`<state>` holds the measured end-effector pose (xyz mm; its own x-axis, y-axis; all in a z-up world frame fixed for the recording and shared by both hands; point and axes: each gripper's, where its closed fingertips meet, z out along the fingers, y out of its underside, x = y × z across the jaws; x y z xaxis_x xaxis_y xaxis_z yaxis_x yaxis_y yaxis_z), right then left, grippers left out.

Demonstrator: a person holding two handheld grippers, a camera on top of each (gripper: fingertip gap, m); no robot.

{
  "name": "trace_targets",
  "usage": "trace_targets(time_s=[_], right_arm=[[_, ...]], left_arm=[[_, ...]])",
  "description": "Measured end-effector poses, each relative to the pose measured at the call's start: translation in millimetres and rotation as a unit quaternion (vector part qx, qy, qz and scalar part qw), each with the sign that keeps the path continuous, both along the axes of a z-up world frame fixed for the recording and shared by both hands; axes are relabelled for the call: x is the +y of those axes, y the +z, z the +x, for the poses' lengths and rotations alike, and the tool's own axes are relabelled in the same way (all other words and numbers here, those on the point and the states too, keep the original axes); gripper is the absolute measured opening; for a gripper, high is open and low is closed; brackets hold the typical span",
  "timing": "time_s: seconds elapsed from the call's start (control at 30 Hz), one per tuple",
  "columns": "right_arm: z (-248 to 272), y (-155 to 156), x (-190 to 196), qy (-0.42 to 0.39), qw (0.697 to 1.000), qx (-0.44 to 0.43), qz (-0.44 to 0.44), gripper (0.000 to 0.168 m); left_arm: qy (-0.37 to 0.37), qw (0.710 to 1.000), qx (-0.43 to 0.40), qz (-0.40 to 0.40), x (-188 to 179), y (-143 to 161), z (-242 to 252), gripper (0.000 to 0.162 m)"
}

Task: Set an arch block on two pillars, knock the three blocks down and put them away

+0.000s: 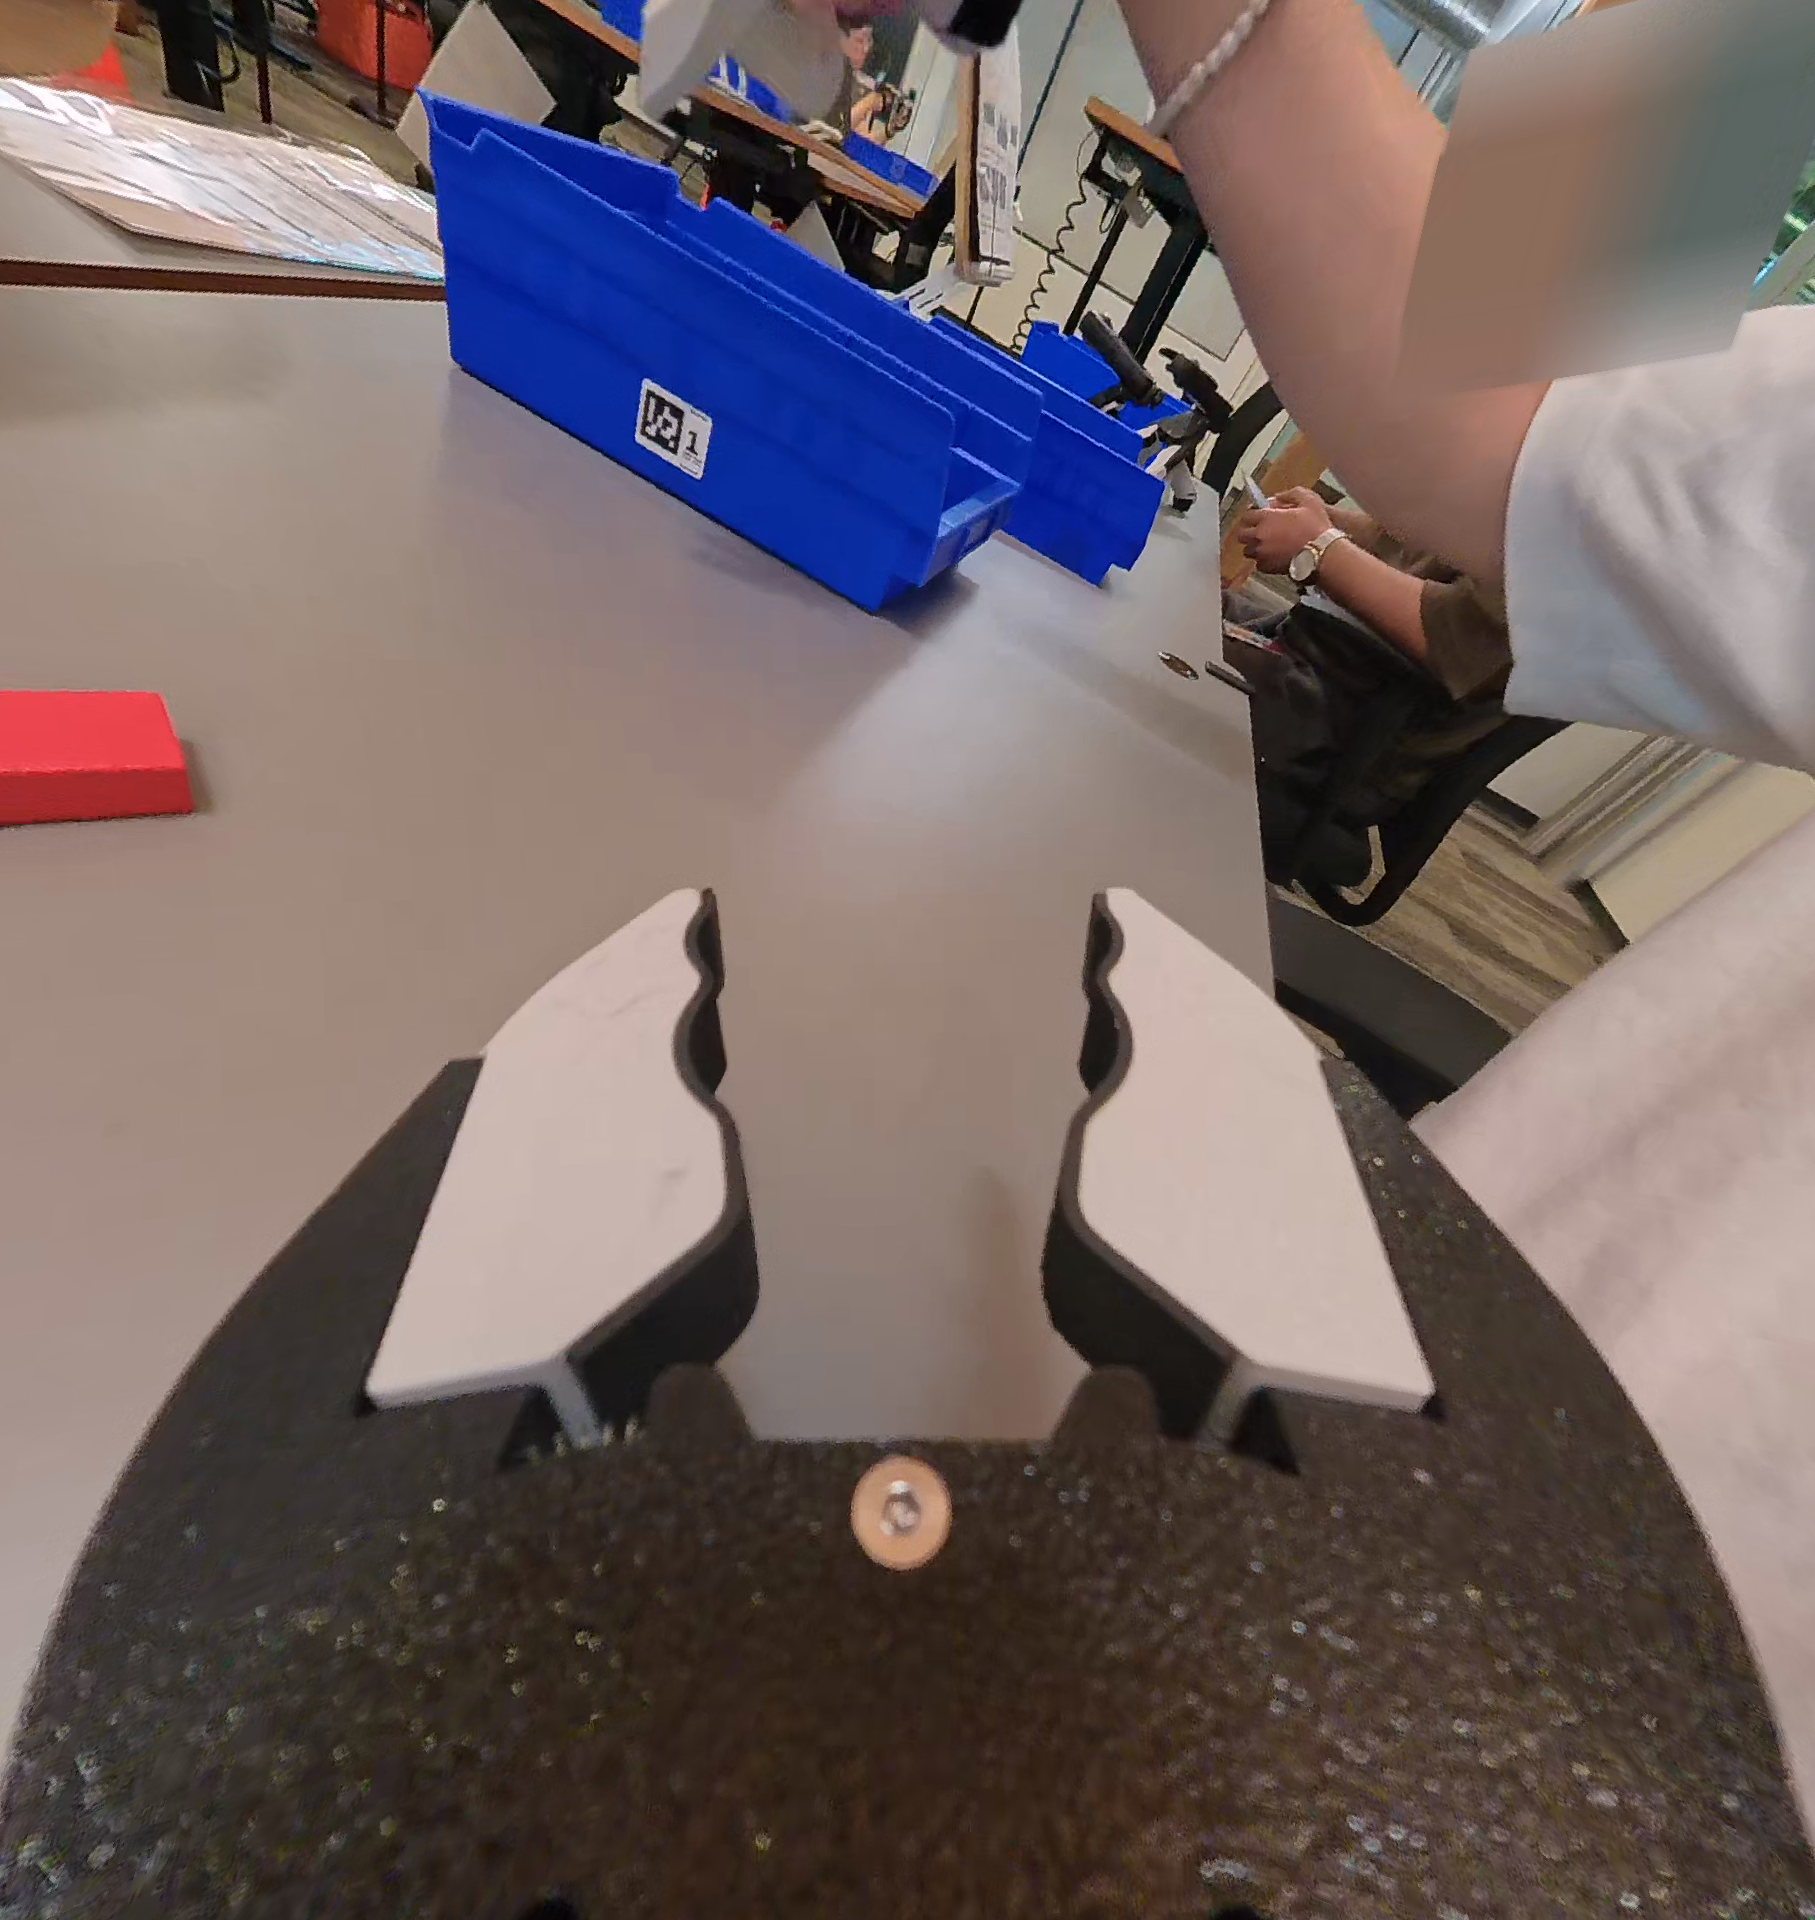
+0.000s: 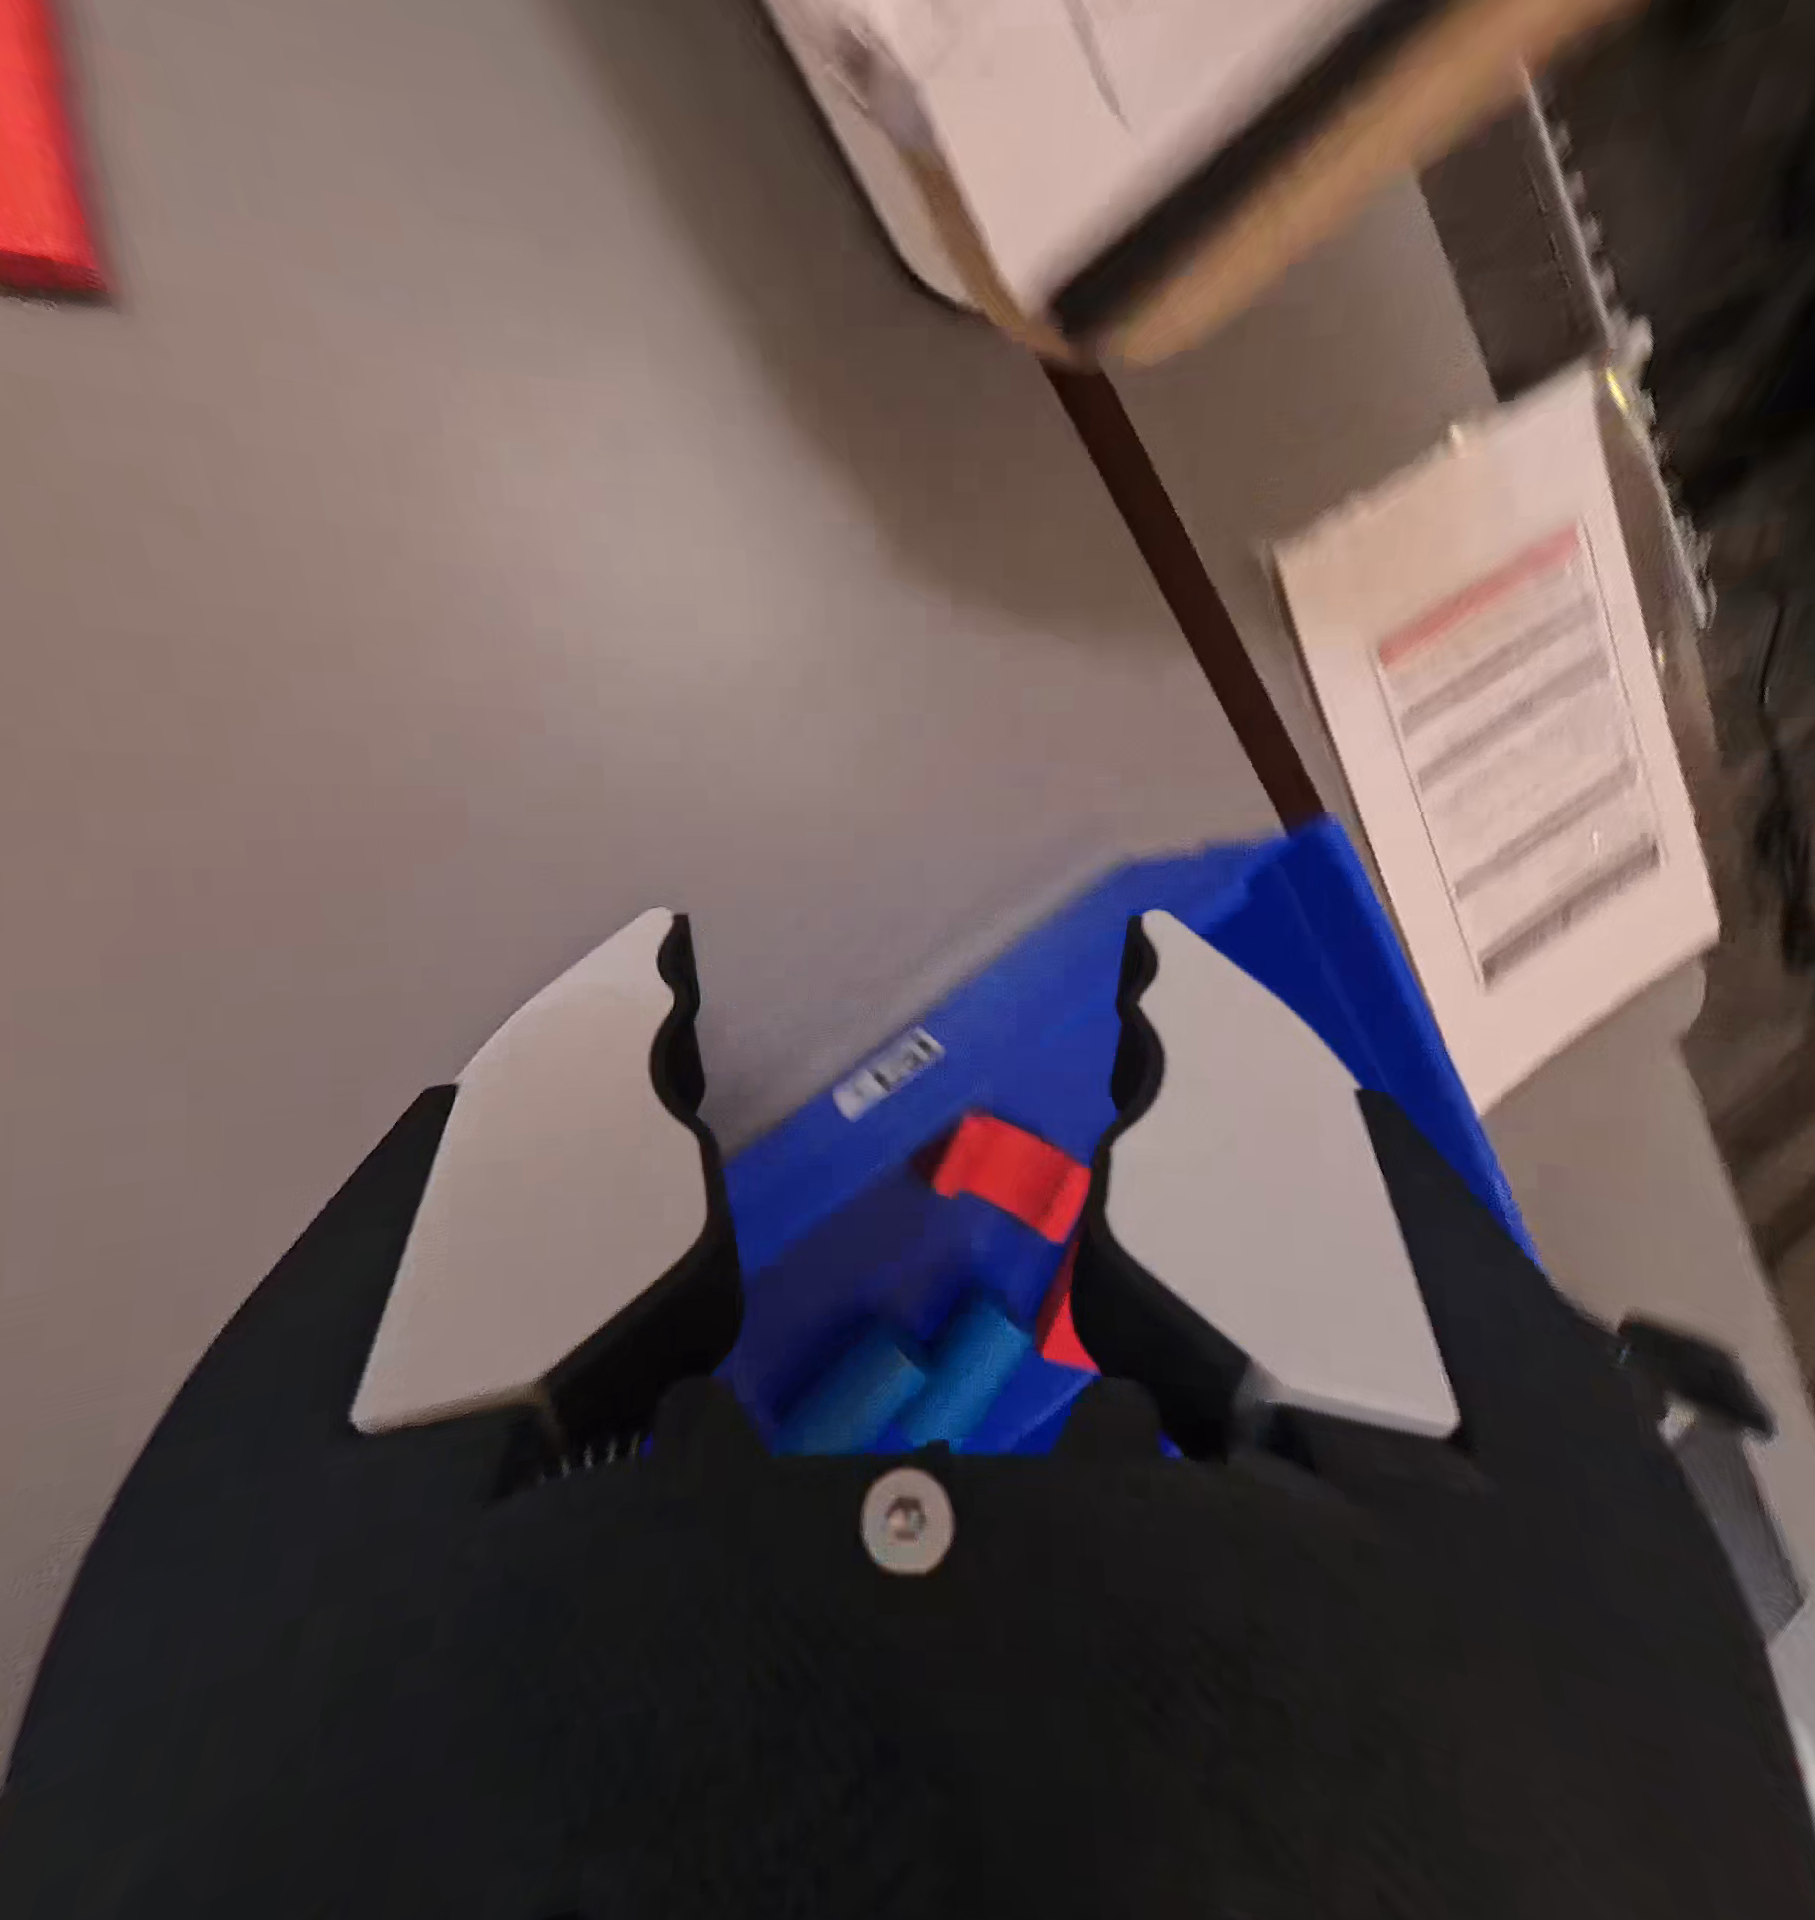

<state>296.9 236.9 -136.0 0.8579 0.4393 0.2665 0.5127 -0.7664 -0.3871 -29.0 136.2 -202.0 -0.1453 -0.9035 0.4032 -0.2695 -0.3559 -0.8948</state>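
We see a white sticker (image 1: 673, 428) with a black square code on the side of a blue bin (image 1: 737, 395), and a blurred printed sheet (image 2: 1505, 727) with a red band lying on the grey table (image 2: 467, 623).

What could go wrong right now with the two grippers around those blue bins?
1. The right gripper hangs open over the blue plastic bin holding red and blue blocks; the blurred picture suggests fast motion, so its fingers might clip the bin wall.
2. The person's forearm crosses above the bins and could knock them.
3. The flat red block lies to the left of the open left gripper, and a sideways sweep could push it.
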Motion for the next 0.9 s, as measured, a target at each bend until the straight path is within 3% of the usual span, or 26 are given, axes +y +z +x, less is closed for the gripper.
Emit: trace_targets(time_s=[0.03,0.2,0.43,0.67,0.8,0.87,0.9], right_arm=[[-24,4,5,0.025,1.0,0.0,-0.001,0.078],[-133,-5,37,0.096,0.994,0.061,0.002,0.078],[-229,-91,68,0.077,0.989,0.107,-0.059,0.075],[-252,-145,85,0.059,0.992,0.072,-0.083,0.069],[-251,-152,88,0.061,0.993,0.055,-0.082,0.05],[-251,-153,88,0.067,0.993,0.056,-0.084,0.032],[-251,-153,88,0.071,0.993,0.055,-0.082,0.031]], left_arm=[[-0.002,1.0,-0.001,0.0,-1,1,0,0.066],[-0.01,1.0,0.002,0.015,-7,4,-4,0.066],[0.01,0.999,0.003,0.031,-2,2,-14,0.067],[0.106,0.989,0.049,0.088,34,-8,-23,0.07],[0.155,0.981,0.049,0.103,48,-6,-27,0.069],[0.193,0.973,0.067,0.108,60,-10,-31,0.069],[0.212,0.968,0.079,0.109,66,-13,-33,0.068]])
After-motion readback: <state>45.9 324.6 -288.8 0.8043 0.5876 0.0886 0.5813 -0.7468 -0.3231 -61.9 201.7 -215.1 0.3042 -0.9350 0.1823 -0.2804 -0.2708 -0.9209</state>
